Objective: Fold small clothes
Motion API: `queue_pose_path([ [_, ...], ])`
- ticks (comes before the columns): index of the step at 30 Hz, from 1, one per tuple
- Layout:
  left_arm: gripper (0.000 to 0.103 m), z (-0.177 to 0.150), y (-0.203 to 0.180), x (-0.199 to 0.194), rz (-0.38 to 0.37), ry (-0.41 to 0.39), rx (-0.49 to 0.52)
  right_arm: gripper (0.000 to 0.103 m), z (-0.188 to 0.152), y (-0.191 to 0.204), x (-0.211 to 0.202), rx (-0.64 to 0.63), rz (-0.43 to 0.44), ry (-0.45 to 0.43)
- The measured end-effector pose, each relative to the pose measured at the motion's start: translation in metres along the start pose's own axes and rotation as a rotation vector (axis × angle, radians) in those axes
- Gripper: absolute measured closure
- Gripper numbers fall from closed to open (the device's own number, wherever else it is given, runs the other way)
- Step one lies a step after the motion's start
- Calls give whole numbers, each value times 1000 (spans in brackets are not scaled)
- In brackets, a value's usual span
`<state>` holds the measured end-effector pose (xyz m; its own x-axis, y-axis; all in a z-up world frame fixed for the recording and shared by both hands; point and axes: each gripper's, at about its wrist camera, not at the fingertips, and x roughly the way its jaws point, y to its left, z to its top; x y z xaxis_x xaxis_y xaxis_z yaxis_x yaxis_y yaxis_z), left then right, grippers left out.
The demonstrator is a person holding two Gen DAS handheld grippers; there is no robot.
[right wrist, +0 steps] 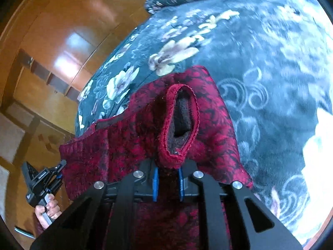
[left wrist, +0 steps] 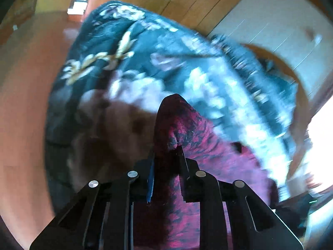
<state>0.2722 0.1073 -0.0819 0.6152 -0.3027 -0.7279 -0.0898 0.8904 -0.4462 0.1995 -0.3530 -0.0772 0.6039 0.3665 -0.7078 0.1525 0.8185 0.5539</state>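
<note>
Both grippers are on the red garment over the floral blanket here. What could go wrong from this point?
1. The right gripper pinches only the hem of an open cuff on the red patterned garment; so thin a bite could slip.
2. The left gripper holds a bunched fold of the garment, so the fold may come out uneven.
3. The floral blanket looks plush; the garment may drag or wrinkle when laid down.
</note>
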Motion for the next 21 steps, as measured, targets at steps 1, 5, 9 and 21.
queue_pose_path([
  [1,81,-1,0,9,54,19,17,90,-2,3,5,-23,-28,8],
  [5,49,-5,-8,22,238,16,61,90,-8,2,29,-86,-135,22],
  [9,49,-13,-19,-15,315,-108,87,90,-5,11,19,-114,-134,-2],
  [21,54,-68,-55,-17,273,-33,268,50,-2,0,-10,-67,-139,19],
])
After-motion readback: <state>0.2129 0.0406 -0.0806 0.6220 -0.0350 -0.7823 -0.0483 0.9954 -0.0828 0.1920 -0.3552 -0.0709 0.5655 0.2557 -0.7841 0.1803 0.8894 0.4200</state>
